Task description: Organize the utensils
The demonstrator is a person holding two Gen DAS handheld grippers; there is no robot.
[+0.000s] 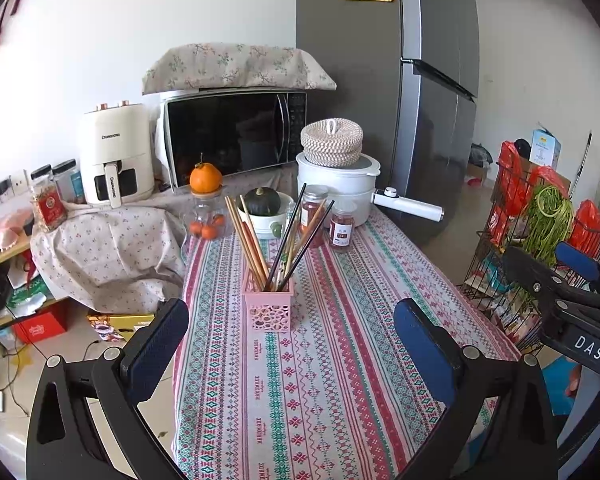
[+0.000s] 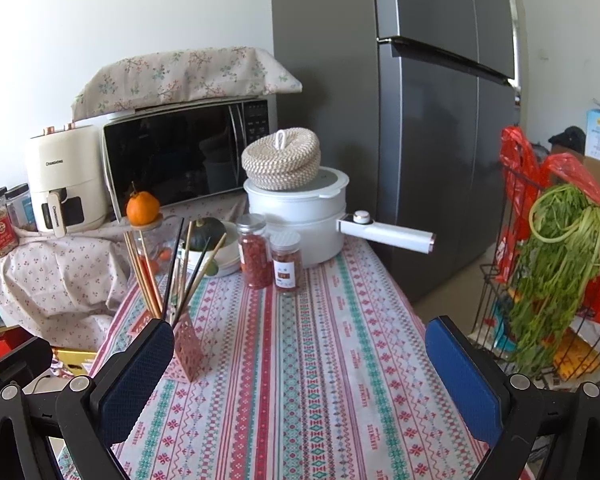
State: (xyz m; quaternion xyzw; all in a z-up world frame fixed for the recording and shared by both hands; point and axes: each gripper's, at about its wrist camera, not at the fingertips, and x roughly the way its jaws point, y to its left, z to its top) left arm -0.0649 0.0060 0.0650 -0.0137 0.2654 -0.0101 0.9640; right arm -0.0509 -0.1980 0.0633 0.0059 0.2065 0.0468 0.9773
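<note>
nearest the cameras, the left gripper (image 1: 291, 338) and the right gripper (image 2: 299, 360) hang above a table (image 1: 340, 380) draped in a red-and-green patterned cloth, each with its blue-padded fingers (image 1: 156, 344) spread wide and nothing between them. just beyond the left gripper, a pink perforated holder (image 1: 267, 307) stands upright on the cloth, wooden and dark chopsticks (image 1: 278, 240) fanning from its top; in the right wrist view it sits behind that gripper's left finger. farther back, two jars of red contents (image 2: 269, 256) stand side by side near a small green squash in a bowl (image 1: 263, 202). behind them, a white pot (image 2: 300, 220) carries a woven lid, with a microwave (image 1: 236, 132) and grey refrigerator (image 2: 420, 120) at the rear.
</note>
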